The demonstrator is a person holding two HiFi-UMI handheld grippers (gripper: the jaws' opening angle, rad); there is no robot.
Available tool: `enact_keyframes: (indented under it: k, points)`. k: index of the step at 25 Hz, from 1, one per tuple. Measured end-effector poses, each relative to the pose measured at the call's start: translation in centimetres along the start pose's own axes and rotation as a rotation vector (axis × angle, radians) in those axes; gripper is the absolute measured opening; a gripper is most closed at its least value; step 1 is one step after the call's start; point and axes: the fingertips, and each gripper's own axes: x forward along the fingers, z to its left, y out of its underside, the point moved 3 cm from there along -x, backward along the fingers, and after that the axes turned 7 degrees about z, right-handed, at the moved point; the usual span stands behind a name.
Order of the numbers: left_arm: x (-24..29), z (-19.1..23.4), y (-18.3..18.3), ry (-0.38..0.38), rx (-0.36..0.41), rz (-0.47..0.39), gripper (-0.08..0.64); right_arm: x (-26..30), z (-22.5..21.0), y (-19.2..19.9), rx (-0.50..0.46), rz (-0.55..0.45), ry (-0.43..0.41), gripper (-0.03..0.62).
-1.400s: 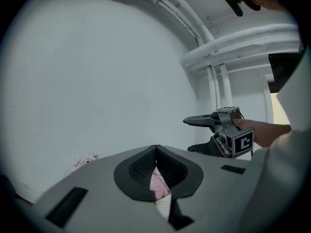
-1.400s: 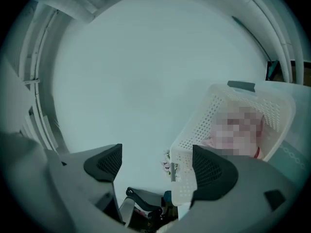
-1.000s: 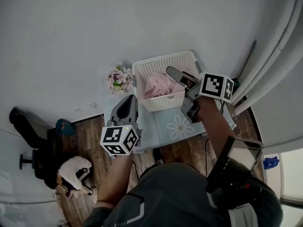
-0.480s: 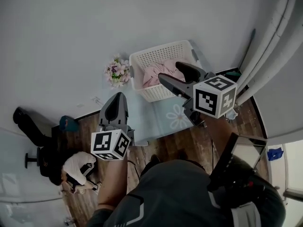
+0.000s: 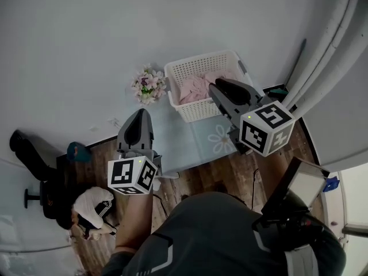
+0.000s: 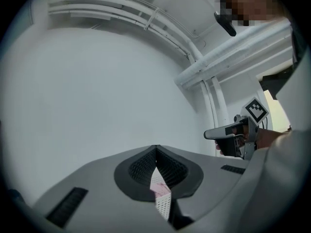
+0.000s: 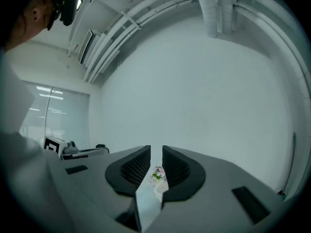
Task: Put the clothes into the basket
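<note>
The white lattice basket (image 5: pixel 202 109) stands by the wall on a pale mat, with pink clothes (image 5: pixel 196 87) heaped inside. My right gripper (image 5: pixel 218 86) hovers over the basket's right part, holding nothing. Its jaws have just been closing, and the right gripper view (image 7: pixel 156 152) shows a narrow slit left between the pads, with nothing in it. My left gripper (image 5: pixel 140 116) hangs left of the basket, above the mat's edge. In the left gripper view (image 6: pixel 155 149) its tips touch, and the basket with the pink cloth shows through the slit below them.
A bunch of pink and white flowers (image 5: pixel 148 85) lies left of the basket. The pale blue mat (image 5: pixel 198 140) with a flower print covers the wooden floor (image 5: pixel 98 165). A white-and-black bundle (image 5: pixel 92 204) lies at lower left. White pipes (image 5: pixel 336 50) run down the right side.
The right gripper has rolled so its marker cube faces up, and its wide jaws have closed to a slit. Both grippers have shifted; the left stays shut.
</note>
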Motion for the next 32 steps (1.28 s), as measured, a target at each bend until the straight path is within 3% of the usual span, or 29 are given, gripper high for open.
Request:
enact_keyframes:
  k: [11,32]
  points:
    - [-0.6,0.5,0.3,0.117,0.033,0.028,0.009,-0.6,2.2,0.0,-0.025,-0.024,0.117,0.028]
    - [-0.6,1.3,1.0,0.128,0.024,0.037,0.009,0.1,3.3,0.5,-0.054,-0.011,0.154,0.014]
